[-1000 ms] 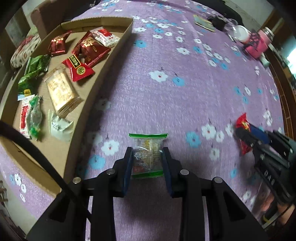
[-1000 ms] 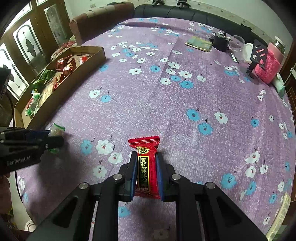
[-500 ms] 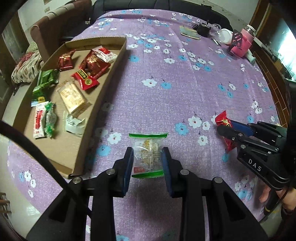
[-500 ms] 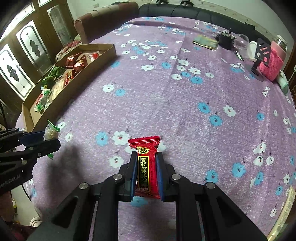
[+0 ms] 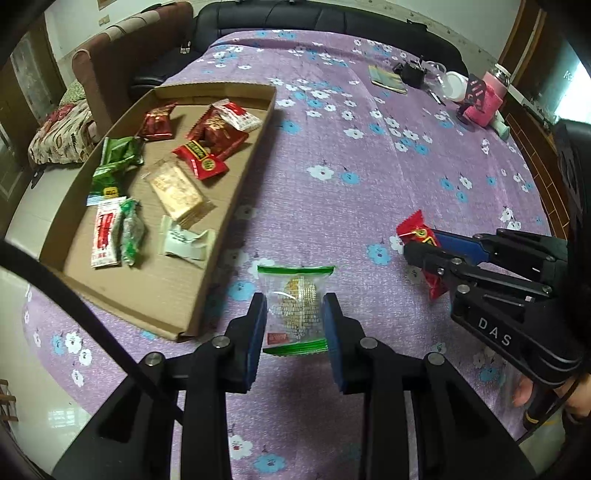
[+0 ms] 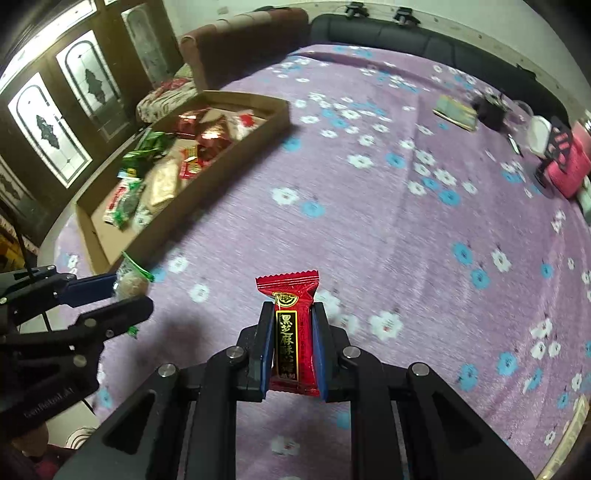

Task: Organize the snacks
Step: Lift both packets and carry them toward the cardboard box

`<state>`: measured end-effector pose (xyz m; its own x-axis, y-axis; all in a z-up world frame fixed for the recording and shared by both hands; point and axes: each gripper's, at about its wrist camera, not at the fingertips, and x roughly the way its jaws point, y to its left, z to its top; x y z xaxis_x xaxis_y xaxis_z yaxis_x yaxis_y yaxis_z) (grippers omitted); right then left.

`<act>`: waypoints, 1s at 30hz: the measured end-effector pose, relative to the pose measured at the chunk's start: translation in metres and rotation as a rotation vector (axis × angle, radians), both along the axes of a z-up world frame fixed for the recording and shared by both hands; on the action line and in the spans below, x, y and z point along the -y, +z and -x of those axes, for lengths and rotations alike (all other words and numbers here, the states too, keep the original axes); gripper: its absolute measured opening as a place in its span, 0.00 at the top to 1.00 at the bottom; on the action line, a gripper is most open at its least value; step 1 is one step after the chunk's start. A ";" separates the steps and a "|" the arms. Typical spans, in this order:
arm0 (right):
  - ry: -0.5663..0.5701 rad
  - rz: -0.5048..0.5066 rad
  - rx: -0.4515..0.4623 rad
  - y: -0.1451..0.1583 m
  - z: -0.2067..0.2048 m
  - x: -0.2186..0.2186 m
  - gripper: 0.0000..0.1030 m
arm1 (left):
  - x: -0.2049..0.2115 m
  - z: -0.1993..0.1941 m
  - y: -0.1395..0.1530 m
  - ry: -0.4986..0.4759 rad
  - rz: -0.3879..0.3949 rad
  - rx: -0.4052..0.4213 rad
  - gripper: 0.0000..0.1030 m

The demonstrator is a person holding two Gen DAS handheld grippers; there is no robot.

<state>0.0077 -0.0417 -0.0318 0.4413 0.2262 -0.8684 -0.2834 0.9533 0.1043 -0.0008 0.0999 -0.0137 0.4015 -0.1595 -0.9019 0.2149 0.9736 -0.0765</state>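
My left gripper [image 5: 294, 314] is shut on a clear snack packet with green edges [image 5: 295, 306], held above the purple flowered tablecloth just right of the cardboard tray's near corner. My right gripper [image 6: 292, 332] is shut on a red snack bar with a black label [image 6: 291, 332], lifted over the cloth. The cardboard tray [image 5: 236, 206] lies to the left and holds several red, green, tan and white snack packs. The right gripper [image 5: 424, 254] with the red bar shows at the right of the left wrist view. At the left of the right wrist view, the left gripper [image 6: 125, 295] holds the clear packet [image 6: 131, 280].
At the table's far right stand a pink cup holder [image 5: 484, 103], a white lid [image 5: 454, 85], a small black item [image 5: 412, 74] and a booklet [image 5: 388, 79]. A brown armchair [image 5: 110, 74] and a black sofa [image 5: 314, 18] border the table. The tray [image 6: 258, 144] lies near the left edge.
Both grippers have risen with their snacks and shifted toward the tray; the tray and the far table now show more fully. The right gripper has come closer to the left one.
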 end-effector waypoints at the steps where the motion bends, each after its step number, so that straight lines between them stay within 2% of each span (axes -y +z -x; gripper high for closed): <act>1: 0.010 -0.002 0.003 0.002 -0.001 -0.005 0.84 | -0.003 0.000 0.001 0.003 0.002 0.000 0.68; 10: 0.098 -0.040 0.024 0.019 -0.014 -0.051 0.84 | -0.041 -0.004 0.017 0.072 0.044 0.023 0.68; 17: 0.161 -0.075 0.039 0.028 -0.040 -0.093 0.84 | -0.093 -0.028 0.026 0.193 0.044 0.034 0.68; 24: 0.211 -0.116 0.029 0.023 -0.066 -0.135 0.84 | -0.148 -0.060 0.022 0.312 -0.010 0.033 0.68; 30: 0.267 -0.132 -0.008 0.009 -0.073 -0.164 0.84 | -0.175 -0.076 0.013 0.353 -0.002 -0.002 0.68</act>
